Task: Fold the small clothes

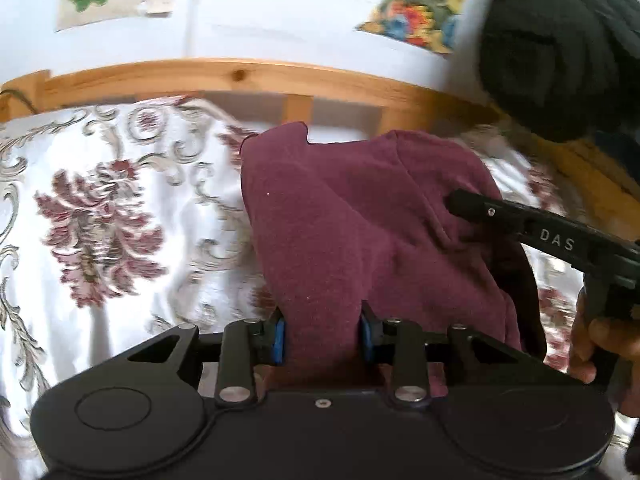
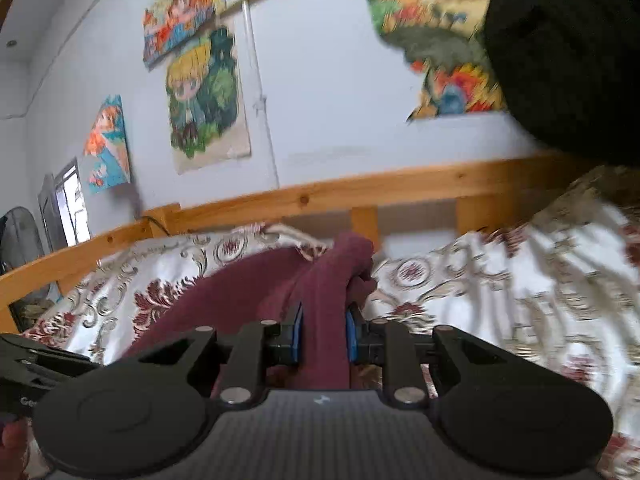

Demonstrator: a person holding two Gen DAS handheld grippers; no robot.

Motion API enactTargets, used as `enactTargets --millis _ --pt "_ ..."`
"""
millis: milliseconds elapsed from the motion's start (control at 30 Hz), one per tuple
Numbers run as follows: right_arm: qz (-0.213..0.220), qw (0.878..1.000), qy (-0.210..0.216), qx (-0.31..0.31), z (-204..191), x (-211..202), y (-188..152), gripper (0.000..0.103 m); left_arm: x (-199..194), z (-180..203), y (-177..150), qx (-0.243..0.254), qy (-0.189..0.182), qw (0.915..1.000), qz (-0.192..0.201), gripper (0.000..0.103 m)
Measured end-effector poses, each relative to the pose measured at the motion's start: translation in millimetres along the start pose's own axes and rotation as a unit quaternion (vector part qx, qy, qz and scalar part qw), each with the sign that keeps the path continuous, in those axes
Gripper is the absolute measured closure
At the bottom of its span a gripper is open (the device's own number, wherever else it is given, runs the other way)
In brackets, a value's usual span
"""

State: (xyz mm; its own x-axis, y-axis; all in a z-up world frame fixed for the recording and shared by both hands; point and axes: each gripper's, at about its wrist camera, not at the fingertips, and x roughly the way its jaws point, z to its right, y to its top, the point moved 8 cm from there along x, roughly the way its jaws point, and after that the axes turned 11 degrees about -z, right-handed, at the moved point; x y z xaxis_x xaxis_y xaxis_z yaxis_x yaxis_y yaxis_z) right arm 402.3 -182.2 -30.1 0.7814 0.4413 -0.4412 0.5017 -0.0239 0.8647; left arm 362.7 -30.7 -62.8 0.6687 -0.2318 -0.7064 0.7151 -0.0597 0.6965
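My left gripper [image 1: 322,334] and right gripper [image 2: 323,334], jaws each clamped on the maroon garment [image 1: 360,216], hide its lower edge; floral bedspread [image 1: 120,208], wooden rail [image 1: 240,76] at twelve o'clock.

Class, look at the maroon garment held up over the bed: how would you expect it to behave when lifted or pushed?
Probably floppy: the maroon garment sags between the left tool and right tool. Likely light: thin pinches hold it. Pushed, it should bunch, not slide, on the bedspread.

One legible marking: the letters "DAS" in pale capitals on the side of the black right gripper [image 1: 460,204], seen from the left wrist view. Lettering elsewhere is too blurred to read.
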Motion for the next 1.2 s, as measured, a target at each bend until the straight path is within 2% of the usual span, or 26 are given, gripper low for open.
enactTargets --millis 67,167,333,367,433,500,533,667,700,833,1000,1200 --pt "-0.04 0.999 0.003 0.018 3 33 -6 0.079 20 -20 -1 -0.032 -0.001 0.9992 -0.024 0.066" --pt "-0.097 0.995 -0.007 0.032 9 65 -24 0.079 47 -44 -12 -0.094 -0.016 0.9928 -0.072 0.065" --pt "-0.107 0.993 -0.023 0.047 17 69 -37 0.069 52 -48 -16 -0.11 -0.018 0.9906 -0.079 0.055" --pt "-0.108 0.992 -0.026 0.05 18 67 -38 0.062 51 -48 -15 -0.11 -0.014 0.9904 -0.082 0.052" --pt "-0.116 0.991 -0.035 0.05 21 61 -40 0.056 46 -48 -17 -0.11 -0.007 0.9903 -0.085 0.041" --pt "-0.125 0.99 -0.052 0.045 21 53 -42 0.044 38 -47 -22 -0.109 -0.009 0.99 -0.089 0.021" --pt "-0.126 0.989 -0.059 0.044 20 46 -43 0.031 33 -48 -24 -0.114 -0.006 0.9896 -0.087 0.018" --pt "-0.111 0.99 -0.073 0.038 8 12 -48 0.014 -2 -49 -40 -0.128 0.012 0.9896 -0.063 0.005" --pt "-0.105 0.991 -0.072 0.04 3 0 -49 0.013 -12 -49 -41 -0.131 0.021 0.9894 -0.059 0.002" --pt "-0.063 0.995 -0.058 0.056 -18 -52 -53 0.001 -63 -45 -50 -0.127 0.05 0.9902 -0.03 0.001" --pt "-0.012 0.996 -0.047 0.068 -45 -123 -54 0.0 -131 -34 -62 -0.11 0.081 0.9902 0.027 0.001" --pt "0.035 0.995 -0.065 0.067 -66 -197 -61 0.0 -190 -13 -89 -0.078 0.111 0.9872 0.084 0.001"
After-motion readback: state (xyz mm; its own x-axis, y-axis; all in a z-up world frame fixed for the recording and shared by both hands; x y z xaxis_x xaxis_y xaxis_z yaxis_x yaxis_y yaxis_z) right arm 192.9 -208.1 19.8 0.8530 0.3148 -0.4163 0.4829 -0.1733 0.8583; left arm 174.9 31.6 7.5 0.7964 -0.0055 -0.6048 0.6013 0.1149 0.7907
